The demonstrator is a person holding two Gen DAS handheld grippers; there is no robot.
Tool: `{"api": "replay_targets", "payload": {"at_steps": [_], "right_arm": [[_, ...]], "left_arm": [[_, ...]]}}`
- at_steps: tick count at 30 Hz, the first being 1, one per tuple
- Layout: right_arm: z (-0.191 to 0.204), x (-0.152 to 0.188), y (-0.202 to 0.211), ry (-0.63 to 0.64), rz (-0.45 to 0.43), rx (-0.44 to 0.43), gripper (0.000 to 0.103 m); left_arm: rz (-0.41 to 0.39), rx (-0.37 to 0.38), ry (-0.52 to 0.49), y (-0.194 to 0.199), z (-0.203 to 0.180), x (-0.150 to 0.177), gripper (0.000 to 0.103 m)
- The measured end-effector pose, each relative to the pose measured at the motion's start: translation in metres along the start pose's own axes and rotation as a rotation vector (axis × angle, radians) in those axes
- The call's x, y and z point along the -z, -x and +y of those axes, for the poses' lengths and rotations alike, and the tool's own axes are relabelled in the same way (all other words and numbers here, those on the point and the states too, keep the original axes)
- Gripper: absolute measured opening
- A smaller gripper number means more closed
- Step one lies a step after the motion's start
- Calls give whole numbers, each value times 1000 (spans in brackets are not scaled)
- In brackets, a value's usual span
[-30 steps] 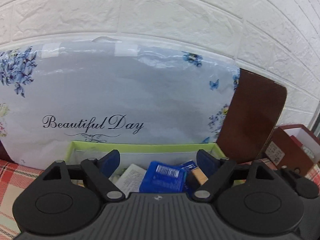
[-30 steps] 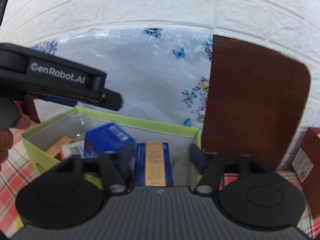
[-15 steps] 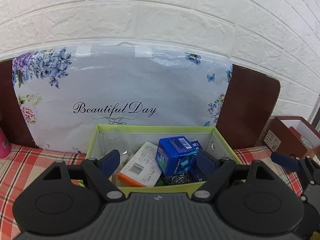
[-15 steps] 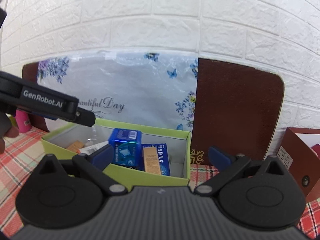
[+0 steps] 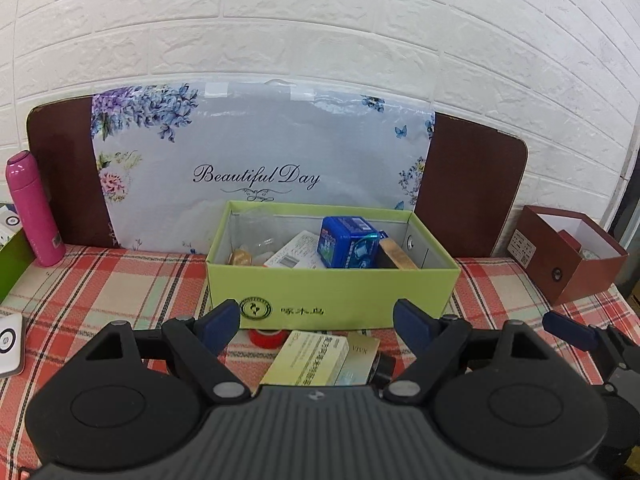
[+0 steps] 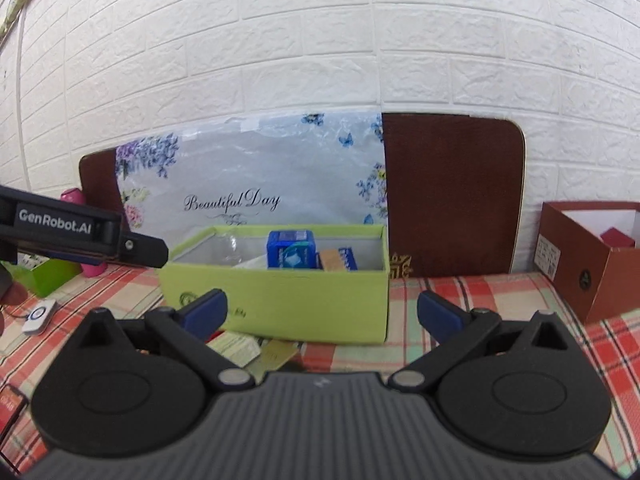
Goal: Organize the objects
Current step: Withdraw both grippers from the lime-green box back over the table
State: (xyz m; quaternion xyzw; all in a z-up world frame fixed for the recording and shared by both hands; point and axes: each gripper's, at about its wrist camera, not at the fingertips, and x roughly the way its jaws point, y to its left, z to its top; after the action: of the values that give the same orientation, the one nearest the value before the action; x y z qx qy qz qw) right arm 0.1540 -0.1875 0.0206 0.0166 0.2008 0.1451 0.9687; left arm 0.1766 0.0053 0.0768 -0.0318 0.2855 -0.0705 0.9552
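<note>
A green open box (image 5: 332, 288) stands on the checked tablecloth, also in the right wrist view (image 6: 304, 300). Inside it are a blue packet (image 5: 347, 242), a white carton (image 5: 296, 250), a tan box (image 5: 396, 254) and small items. In front of it lie a pale green carton (image 5: 308, 360), a gold-white packet (image 5: 358, 360) and a red tape roll (image 5: 265, 337). My left gripper (image 5: 316, 322) is open and empty, short of the box. My right gripper (image 6: 320, 312) is open and empty, also short of it. The left gripper's body (image 6: 80, 232) shows at the right view's left.
A floral "Beautiful Day" bag (image 5: 256, 168) leans on a brown board (image 5: 472, 184) against the brick wall. A pink bottle (image 5: 32, 208) stands far left. A brown open box (image 5: 568, 252) sits at right. A white round device (image 5: 8, 340) lies at left.
Both grippers have pulled back and up from over the green box. The box's front wall and the items before it have come into view. The right gripper's jaws opened wider.
</note>
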Motion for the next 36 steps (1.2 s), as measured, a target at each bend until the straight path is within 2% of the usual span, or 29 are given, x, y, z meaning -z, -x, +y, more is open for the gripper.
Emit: {"api": "replay_targets", "payload": {"at_steps": [7, 12, 18, 26, 33, 36], "right_arm": [[13, 34, 18, 9, 53, 8, 103], [20, 55, 19, 5, 93, 27, 103], [28, 76, 14, -4, 146, 30, 103], [49, 92, -1, 14, 199, -8, 103], [86, 94, -30, 58, 224, -83, 103], [104, 94, -47, 90, 239, -83, 103]], "left_arm": [[32, -41, 22, 14, 15, 37, 87], [70, -104, 11, 11, 24, 61, 87], [131, -130, 40, 2, 38, 82, 87], [166, -148, 81, 0, 62, 98, 87], [171, -160, 142, 3, 91, 102, 87], [163, -161, 153, 3, 99, 99, 87]]}}
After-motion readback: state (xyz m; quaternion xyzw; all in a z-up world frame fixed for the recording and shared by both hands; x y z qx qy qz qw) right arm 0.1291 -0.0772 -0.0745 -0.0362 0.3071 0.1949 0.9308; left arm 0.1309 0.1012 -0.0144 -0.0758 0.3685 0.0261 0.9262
